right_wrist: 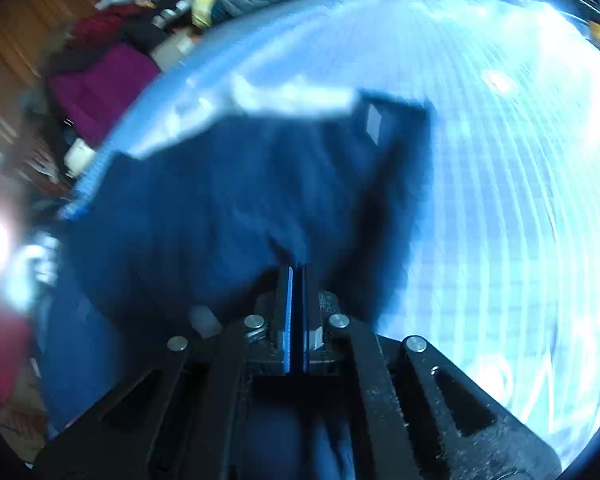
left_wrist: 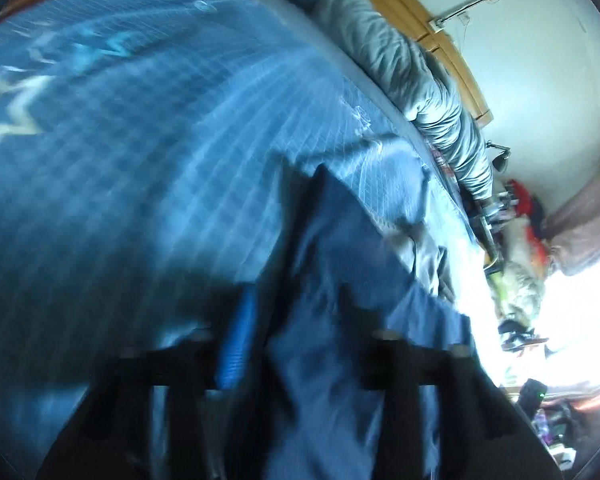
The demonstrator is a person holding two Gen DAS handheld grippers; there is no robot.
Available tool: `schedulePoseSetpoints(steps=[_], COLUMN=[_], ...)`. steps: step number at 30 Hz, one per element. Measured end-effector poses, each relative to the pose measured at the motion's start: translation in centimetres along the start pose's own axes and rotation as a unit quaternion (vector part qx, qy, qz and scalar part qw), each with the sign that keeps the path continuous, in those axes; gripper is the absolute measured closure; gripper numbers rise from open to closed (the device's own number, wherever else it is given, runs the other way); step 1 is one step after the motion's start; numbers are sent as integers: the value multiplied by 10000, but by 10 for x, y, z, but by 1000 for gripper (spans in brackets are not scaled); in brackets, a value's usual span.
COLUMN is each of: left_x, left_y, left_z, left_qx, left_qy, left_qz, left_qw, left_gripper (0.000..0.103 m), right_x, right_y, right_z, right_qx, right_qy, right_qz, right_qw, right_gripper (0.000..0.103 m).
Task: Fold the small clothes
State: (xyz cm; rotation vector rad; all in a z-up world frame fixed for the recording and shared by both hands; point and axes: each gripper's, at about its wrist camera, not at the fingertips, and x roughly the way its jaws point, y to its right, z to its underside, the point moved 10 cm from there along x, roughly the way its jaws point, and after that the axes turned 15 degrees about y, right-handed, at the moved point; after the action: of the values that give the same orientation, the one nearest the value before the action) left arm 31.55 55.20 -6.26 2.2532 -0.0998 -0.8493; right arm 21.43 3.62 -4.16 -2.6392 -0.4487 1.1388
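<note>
Lifting a small dark navy cloth garment (right_wrist: 228,200) above a blue grid-quilted bed (right_wrist: 500,200), right gripper (right_wrist: 297,280) clamping its edge, left gripper (left_wrist: 296,344) blurred, closure unclear; next probably laying it flat for folding.

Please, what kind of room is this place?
Most likely a bedroom: a bed with a blue checked bedspread, a grey duvet bunched along its wooden headboard, and clutter beside the bed.
</note>
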Motion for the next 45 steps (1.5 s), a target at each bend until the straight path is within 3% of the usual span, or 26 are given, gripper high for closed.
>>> schedulePoseSetpoints(steps=[2,3,4,7,10,11,12,13,14,15,17,19,21,27,31,36,41,45], left_x=[-32,-52,-69,-129,-178,-194,-206,-218,-229,-240,-254,-264,-270,-283,-280,-277,-279,-280], left_y=[-3,-6,-10,-27,-52,-62,-71,-78,-85,-91,-93,-96,-99,-93,-81,-70,-62,-60], left_z=[1,1,1,10,33,43,53,65,77,91,117,144,166,205,222,251,259,268], left_qx=[-89,-131,-137,-157,-156,-264,-393,-501,-512,-508,-589,-502,-484,-419,-341,-81,-86,-117], left_qy=[83,162,247,442,374,345,311,248,163,51,-228,-531,-801,-1147,-1382,-1931,-2020,-2036], left_qz=[152,169,161,61,-195,-244,-241,-246,-311,-345,-181,-78,31,466,734,827,924,911], left_qw=[9998,9996,9995,9989,9990,9988,9985,9981,9981,9981,9978,9973,9956,9914,9871,9777,9750,9747], left_gripper=[56,56,55,54,53,53,53,53,53,53,51,48,47,44,42,42,42,42], right_x=[-15,-24,-33,-42,-19,-6,10,12,3,-6,-40,-83,-120,-205,-215,-208,-184,-165], right_y=[5,4,-2,-46,-81,-85,-85,-83,-87,-87,-90,-88,-77,-48,-24,-30,-32,-27], right_z=[3,-1,-8,-23,-12,-1,21,31,32,39,47,62,84,162,201,237,250,271], right_qx=[15,-41,-91,-298,-537,-529,-546,-658,-732,-717,-506,-256,-29,559,1133,1112,1116,1190], right_qy=[104,220,404,731,550,310,-126,-119,26,-150,-101,12,-29,-437,-842,-1245,-1494,-1935], right_qz=[225,368,376,-251,-728,-862,-860,-805,-816,-749,-801,-951,-868,-545,-448,-403,-427,-384], right_qw=[9997,9991,9984,9966,9944,9944,9947,9945,9940,9945,9954,9951,9962,9960,9890,9851,9815,9731], right_gripper=[100,95,83,75,75,75,74,75,74,71,68,54,49,43,42,41,36,33])
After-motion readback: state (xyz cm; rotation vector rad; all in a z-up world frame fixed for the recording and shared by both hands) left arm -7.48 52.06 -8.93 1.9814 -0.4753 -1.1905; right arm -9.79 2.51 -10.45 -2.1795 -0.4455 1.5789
